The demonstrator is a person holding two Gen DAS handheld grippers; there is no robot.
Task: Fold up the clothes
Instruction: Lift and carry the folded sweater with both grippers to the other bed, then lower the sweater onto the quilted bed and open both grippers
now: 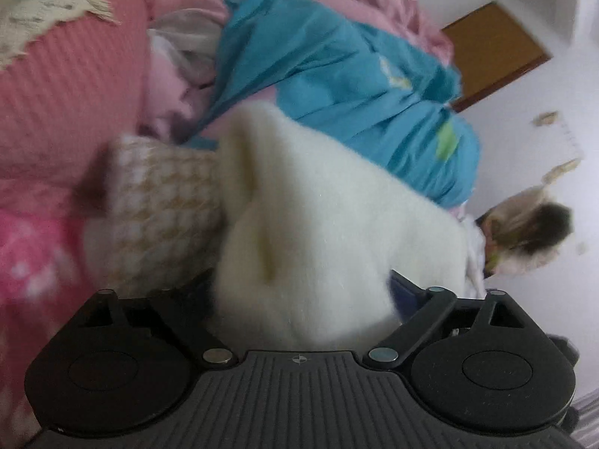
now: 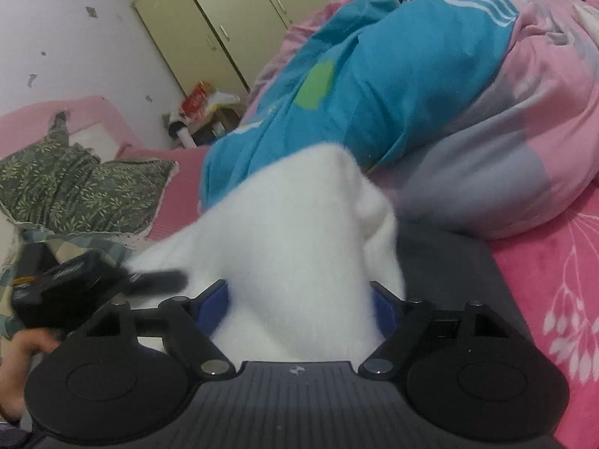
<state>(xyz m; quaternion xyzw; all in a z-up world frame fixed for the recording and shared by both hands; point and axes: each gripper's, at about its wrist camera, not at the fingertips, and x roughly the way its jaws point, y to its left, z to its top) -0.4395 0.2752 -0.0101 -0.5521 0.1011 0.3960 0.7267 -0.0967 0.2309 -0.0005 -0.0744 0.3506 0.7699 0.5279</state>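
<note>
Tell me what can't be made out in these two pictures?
- Left gripper fingers: left view, buried in white fluffy garment.
- Right gripper fingertips: right view, same garment covers them; grip unclear.
- Checked cloth: left view, motion-blurred.
- Blue garment: right view, its shape is lost in a crumpled heap.

**Soft light, blurry pictures**

The room is lit softly and evenly. No strong shadows show, and nothing shines or glares. Both pictures are smeared. In the left view the checked cloth point(image 1: 164, 202) and the pink bed point(image 1: 56, 112) are streaky. The white fluffy cloth point(image 2: 295, 247) is fuzzy in both views and looks very bright. In the right view the wardrobe point(image 2: 224, 18) leans and bends near the edge. The corners go dark and round.
</note>
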